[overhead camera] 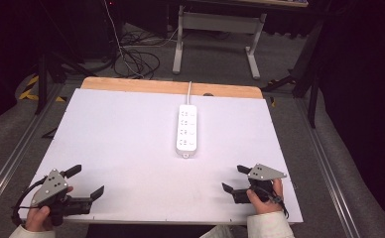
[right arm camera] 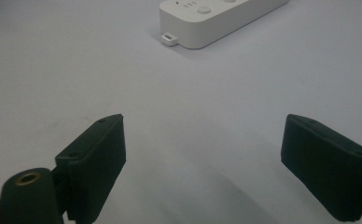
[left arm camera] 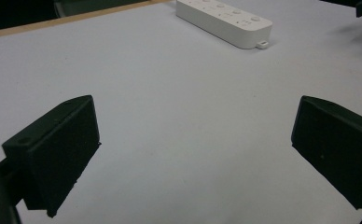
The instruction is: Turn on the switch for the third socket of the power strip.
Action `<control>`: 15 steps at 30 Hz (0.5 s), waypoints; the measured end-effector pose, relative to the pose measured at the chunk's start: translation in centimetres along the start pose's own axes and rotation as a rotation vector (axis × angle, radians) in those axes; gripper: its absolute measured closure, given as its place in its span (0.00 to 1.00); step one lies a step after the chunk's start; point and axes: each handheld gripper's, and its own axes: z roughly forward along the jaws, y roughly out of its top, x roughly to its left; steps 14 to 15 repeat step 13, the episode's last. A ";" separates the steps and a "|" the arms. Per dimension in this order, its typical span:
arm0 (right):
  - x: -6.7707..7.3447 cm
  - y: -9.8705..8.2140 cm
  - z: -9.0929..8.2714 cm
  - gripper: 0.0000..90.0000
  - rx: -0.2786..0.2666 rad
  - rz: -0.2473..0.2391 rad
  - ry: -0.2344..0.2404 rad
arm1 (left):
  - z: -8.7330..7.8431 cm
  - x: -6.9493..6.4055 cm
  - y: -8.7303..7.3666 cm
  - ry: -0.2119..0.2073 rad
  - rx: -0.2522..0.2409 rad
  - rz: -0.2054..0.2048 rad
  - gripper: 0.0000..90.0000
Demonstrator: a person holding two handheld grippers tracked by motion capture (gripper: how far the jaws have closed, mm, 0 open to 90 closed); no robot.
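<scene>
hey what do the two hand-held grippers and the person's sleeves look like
Each is a black tool with two wedge-shaped black jaws. The left hand-held gripper and the right hand-held gripper each carry a grey three-cornered plate with small holes on top. A black cable loops from the left one. The sleeves are pale cream.

left gripper (overhead camera: 88, 181): low at near-left corner, jaws wide apart (nothing between) | right gripper (overhead camera: 234, 178): near-right, jaws wide, empty
</scene>
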 end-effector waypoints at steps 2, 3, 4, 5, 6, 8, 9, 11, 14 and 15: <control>0.0 0.0 0.0 0.16 -0.001 -0.004 -0.001 | 0.0 -0.1 0.0 0.008 -0.003 0.002 0.02; 0.0 0.0 0.1 0.16 0.000 -0.005 -0.001 | 0.0 -0.1 0.0 0.009 -0.004 0.002 0.02; 0.0 0.0 0.1 0.16 0.001 -0.006 0.000 | 0.0 -0.1 0.0 0.007 -0.005 -0.003 0.02; 0.0 0.0 0.1 0.16 0.002 -0.006 -0.001 | 0.0 -0.1 0.0 0.008 -0.003 0.001 0.02; 0.0 0.0 0.1 0.16 0.002 -0.005 -0.004 | 0.0 -0.1 0.0 0.007 -0.001 0.001 0.01; 0.0 -0.1 0.1 0.16 0.002 -0.003 -0.008 | 0.1 0.0 0.0 0.006 0.004 -0.005 0.01; 0.0 -0.1 0.1 0.16 0.002 -0.002 -0.011 | 0.1 0.0 0.0 0.003 0.002 -0.016 0.01; -0.1 -0.2 0.1 0.17 0.001 0.003 -0.018 | 0.1 0.1 0.0 -0.006 0.009 -0.022 0.01; -0.2 -0.3 0.1 0.17 -0.004 0.006 -0.036 | 0.2 0.3 0.0 -0.012 0.003 -0.031 0.01; -0.2 -0.3 0.1 0.17 -0.004 0.006 -0.036 | 0.2 0.3 0.0 -0.012 0.003 -0.031 0.01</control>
